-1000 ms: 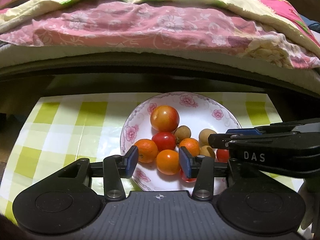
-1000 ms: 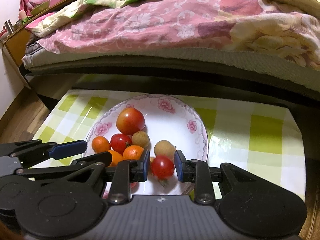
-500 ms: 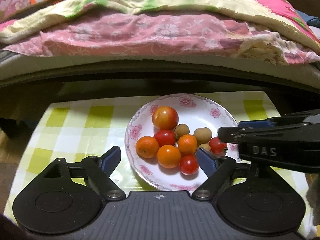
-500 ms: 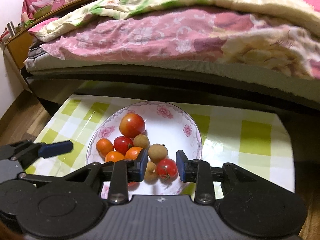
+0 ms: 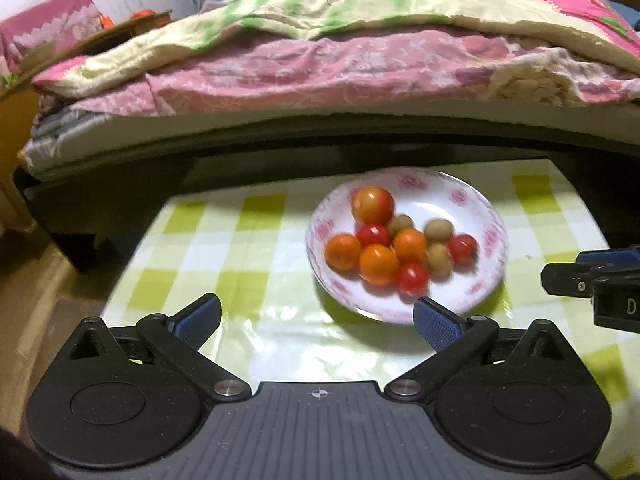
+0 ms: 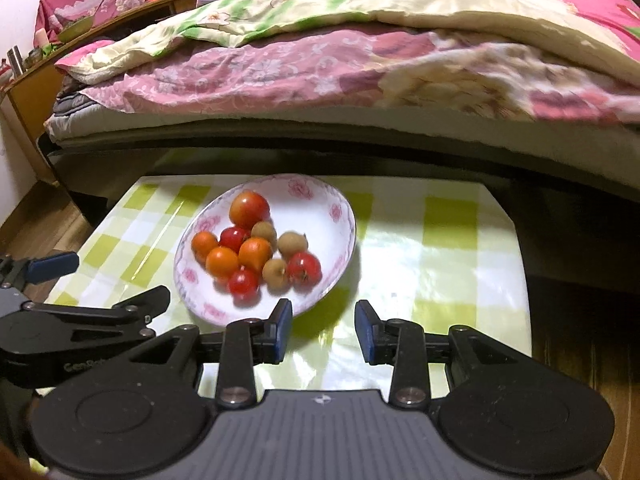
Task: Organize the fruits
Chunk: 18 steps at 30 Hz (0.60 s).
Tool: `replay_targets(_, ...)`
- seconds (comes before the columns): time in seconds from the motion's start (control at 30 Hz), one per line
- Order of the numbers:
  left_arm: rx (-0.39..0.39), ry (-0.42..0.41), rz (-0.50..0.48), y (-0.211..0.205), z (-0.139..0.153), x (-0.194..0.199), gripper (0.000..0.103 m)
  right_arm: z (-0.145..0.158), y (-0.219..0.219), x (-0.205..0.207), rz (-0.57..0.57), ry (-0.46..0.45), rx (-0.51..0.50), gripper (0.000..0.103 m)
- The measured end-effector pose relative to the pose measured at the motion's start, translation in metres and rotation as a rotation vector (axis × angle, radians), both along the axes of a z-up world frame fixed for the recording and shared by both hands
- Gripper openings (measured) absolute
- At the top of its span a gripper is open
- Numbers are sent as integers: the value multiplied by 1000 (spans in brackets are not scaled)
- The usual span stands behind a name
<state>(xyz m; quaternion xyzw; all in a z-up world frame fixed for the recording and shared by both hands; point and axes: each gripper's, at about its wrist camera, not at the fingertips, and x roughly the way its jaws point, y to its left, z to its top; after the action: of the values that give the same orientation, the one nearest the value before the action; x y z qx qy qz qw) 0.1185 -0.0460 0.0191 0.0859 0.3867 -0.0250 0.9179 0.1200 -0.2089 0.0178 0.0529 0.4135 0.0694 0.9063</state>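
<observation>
The fruits sit in a heap in a white plate (image 5: 492,216) with pink flowers on its rim, and the plate rests on a table with a green and white checked cloth (image 5: 224,240). In the heap there is one big red and orange fruit (image 5: 372,204) at the far side, three small oranges (image 5: 378,264), three small red tomatoes (image 5: 413,278) and three little brown round fruits (image 5: 438,229). They all touch each other in the middle of the plate, and the right part of the plate is bare. The left gripper (image 5: 316,322) is low in front of the plate with its blue fingers (image 5: 198,316) spread very wide and opening more, and nothing is between them but cloth. One blue finger is just beside the near rim of the plate. The right gripper (image 6: 323,330) is also in front of the plate, a bit to the right, and its jaws are opening a little with only cloth between them. It is holding nothing. Each gripper shows at the edge of the other's view, and the letter D can be read on the side of the right one. Some pale letters are on the side of the left one, but they are too small to read. Behind the table stands a bed (image 6: 280,136) with a pink flowered blanket (image 6: 280,68) and a cream and green quilt (image 6: 320,4) on top. A wooden shelf (image 6: 36,92) with small things on it is at the far left by the wall. Nothing stands between the grippers and the plate.
</observation>
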Motion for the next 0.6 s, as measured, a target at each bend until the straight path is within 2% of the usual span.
replay_targets(0.17,-71,42,12,8,0,-21,103,4,1,-28,0,10,22,37)
replay_targets(0.4,-98,64,15,10,1,-52,103,2,9,-63,3,32,37,40)
replay_targets(0.6,-152,111,8,14,-2,-72,103,4,14,-89,1,31,57,40)
